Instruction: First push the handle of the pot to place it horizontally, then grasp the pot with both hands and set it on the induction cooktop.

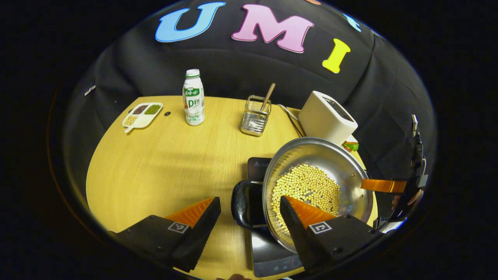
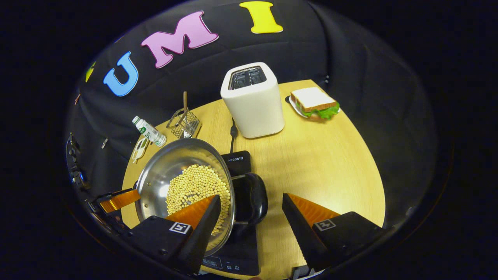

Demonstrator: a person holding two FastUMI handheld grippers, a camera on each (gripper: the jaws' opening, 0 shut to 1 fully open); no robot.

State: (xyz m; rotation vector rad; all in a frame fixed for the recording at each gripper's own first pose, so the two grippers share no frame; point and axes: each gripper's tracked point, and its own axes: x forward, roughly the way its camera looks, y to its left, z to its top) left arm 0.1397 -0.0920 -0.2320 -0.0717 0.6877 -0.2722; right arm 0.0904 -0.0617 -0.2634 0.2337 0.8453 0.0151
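Bare table [image 2: 330,155] beside pot [image 2: 183,171]

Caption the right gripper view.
Open right gripper straddling the handle of the bean-filled pot over the induction cooktop.

a staged kitchen corner set up inside a recording booth: black cloth hangs as the wall behind a round wooden table [image 2: 330,163]. on it stand kitchen things, a white toaster [image 2: 253,102] at about 12 o'clock in the right gripper view, a sandwich on a plate [image 2: 314,102] at 1 o'clock, a black induction cooktop [image 2: 238,163] near the middle, and a steel pot of beans [image 1: 311,186], a drink bottle [image 1: 193,98] and a wire utensil holder [image 1: 255,116].
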